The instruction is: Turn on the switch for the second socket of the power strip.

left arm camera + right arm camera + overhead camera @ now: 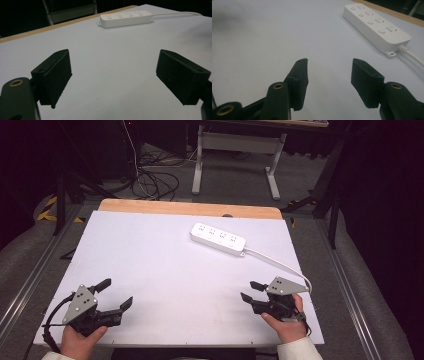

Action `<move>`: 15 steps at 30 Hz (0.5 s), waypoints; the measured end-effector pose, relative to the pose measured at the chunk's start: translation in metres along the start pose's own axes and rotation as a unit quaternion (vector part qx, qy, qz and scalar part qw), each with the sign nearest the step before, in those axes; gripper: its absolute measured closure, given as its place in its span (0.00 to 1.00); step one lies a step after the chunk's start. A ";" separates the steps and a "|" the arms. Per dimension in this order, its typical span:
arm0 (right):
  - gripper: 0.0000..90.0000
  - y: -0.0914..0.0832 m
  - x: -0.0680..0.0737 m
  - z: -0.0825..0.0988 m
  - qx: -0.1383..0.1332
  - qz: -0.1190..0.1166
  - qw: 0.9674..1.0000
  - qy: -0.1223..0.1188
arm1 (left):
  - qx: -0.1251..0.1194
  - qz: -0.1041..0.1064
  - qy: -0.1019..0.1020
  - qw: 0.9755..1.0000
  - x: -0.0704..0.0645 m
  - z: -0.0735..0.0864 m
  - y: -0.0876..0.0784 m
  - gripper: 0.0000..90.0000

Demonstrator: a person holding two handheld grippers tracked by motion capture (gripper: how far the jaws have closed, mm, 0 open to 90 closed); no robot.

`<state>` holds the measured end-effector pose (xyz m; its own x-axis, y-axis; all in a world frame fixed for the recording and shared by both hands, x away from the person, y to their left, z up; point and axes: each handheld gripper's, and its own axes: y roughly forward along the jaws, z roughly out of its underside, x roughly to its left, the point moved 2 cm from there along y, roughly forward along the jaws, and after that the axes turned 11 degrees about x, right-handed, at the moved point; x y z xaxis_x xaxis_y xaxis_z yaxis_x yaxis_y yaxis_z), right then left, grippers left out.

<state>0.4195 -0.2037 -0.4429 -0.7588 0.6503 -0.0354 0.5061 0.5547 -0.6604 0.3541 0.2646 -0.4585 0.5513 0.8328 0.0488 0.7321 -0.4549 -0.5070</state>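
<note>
Power strip look: the power strip [218, 239] is a long white bar with rounded ends, four socket groups in a row along its top, each with a round button beside it, and a small mounting tab at each end. In the right gripper view the power strip [375, 25] shows these buttons clearly.
Cord: a white cord [280, 264] leaves the strip's right end and curves down toward the right edge of the frame.
Power strip place: upper middle of the high view, lying slanted on the white table top [165, 270], near the wooden strip [190, 208] at the far edge.
Relative to left gripper: well apart; the strip [125, 18] sits at the top centre of the left gripper view, beyond the jaws and across bare table.
Relative to right gripper: well apart; it lies in the upper right of the right gripper view, above and to the right of the jaws.
Left gripper state: the left gripper [115, 294] is spread wide with nothing between its jaws.
Right gripper state: the right gripper [252, 291] is parted more narrowly, also with nothing between its jaws.
Left hand pose: the left hand [80, 340] comes in at the lower left, gripper angled to the upper right.
Right hand pose: the right hand [285, 325] comes in at the lower right, gripper pointing left and slightly up.
</note>
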 end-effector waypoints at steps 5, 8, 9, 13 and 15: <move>0.54 -0.003 -0.005 -0.015 0.004 0.001 1.000 -0.002 | 0.000 -0.001 0.001 1.000 0.000 0.000 0.000 0.15; 0.54 -0.004 -0.008 -0.022 0.006 0.001 1.000 -0.002 | 0.000 -0.002 0.002 1.000 0.000 0.000 0.000 0.15; 0.54 -0.004 -0.009 -0.024 0.008 -0.003 1.000 0.001 | 0.000 -0.002 0.002 1.000 0.000 0.000 0.000 0.15; 0.54 -0.005 -0.012 -0.034 0.007 -0.003 1.000 -0.002 | 0.001 -0.002 0.002 1.000 0.000 0.000 0.000 0.15; 0.54 -0.005 -0.014 -0.039 0.005 -0.002 1.000 -0.004 | 0.002 -0.001 0.003 1.000 0.000 0.000 0.001 0.15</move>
<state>0.4429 -0.1952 -0.4098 -0.7648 0.6431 -0.0384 0.4986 0.5530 -0.6676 0.3545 0.2644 -0.4589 0.5516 0.8323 0.0548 0.7319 -0.4514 -0.5105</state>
